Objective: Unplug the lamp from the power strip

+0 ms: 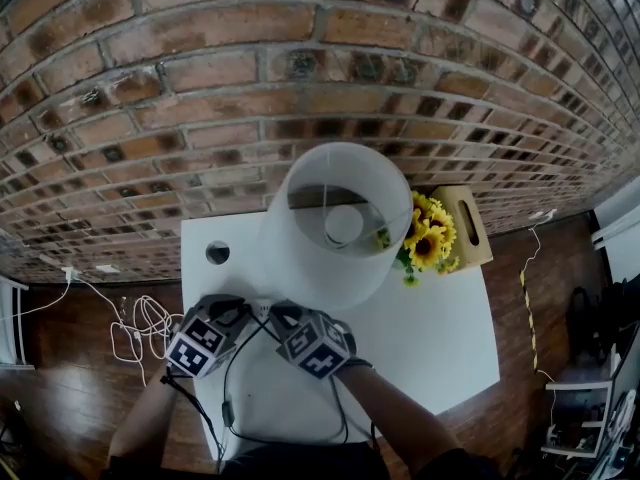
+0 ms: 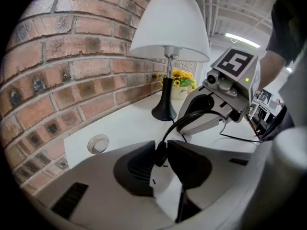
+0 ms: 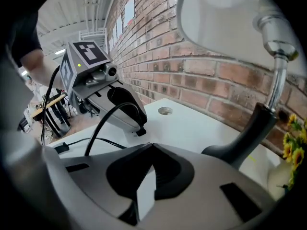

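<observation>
The black plug [image 2: 159, 156] is pinched between the narrowed jaws of the left gripper [image 2: 161, 147]. It sits low over the white table [image 1: 440, 338], in front of the lamp [image 1: 335, 223], and its cord [image 2: 192, 116] arches away. The power strip is hidden under the tools. The right gripper [image 3: 148, 147] sits just beside, jaws together. The plug should probably be pulled straight out, not sideways, while the right gripper braces the strip.

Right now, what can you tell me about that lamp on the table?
The lamp stands upright on the white table, close to the brick wall and beside some sunflowers. It has a wide white shade, smooth and open at the top, a shiny silver stem, and a slim black neck flaring into a round foot. A thin black cord leaves the foot. Only the table is seen touching it.
</observation>
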{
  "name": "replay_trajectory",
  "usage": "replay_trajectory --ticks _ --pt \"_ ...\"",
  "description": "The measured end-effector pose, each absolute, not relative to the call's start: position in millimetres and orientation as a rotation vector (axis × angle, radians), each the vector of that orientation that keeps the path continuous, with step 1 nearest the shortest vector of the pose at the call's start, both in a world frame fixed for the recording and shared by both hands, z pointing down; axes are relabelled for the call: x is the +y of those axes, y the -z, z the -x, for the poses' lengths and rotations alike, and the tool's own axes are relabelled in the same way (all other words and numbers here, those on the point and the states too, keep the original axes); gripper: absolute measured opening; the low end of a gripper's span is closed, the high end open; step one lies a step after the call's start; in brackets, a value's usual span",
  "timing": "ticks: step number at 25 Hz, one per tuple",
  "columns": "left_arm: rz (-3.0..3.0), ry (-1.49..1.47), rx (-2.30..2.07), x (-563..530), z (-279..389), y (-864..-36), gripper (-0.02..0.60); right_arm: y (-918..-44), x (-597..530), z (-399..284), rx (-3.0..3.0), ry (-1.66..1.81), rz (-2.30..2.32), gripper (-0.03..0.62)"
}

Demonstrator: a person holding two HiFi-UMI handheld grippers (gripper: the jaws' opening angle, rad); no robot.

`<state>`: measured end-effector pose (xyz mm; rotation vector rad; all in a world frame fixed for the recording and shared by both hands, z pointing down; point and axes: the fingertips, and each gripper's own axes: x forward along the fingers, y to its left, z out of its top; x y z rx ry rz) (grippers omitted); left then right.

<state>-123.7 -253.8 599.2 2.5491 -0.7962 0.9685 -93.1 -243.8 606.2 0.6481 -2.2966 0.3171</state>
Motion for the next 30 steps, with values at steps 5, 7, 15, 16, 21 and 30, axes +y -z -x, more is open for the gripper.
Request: replay_trajectory --ticks 5,7,15,16,21,30 --pt "-2.542 -0.95 -0.819 -255 124 -599 0.103 -605 -251 99 -2.294 -0.326 -0.651 -0.009" --pt "-2.541 -0.949 -0.816 -255 125 -599 0.103 -606 -252 99 -2.292 -0.34 -0.65 -0.008" --pt "-2.533 -0.931 -0.821 -255 125 -599 0.103 -612 -253 101 -2.269 -0.295 -0.666 -0.005" --pt "-2.534 -0.93 -0.822 -255 124 -599 0.103 -612 -253 101 -2.272 -0.299 -0.671 -0.005" --pt "-2.515 -0.906 -0.84 -256 125 -600 0.103 -613 -255 101 -2.272 -0.39 -0.693 -0.005" --pt "-2.472 -0.84 -0.902 -259 131 -602 0.101 -615 -255 101 -2.266 -0.419 -0.716 -0.005"
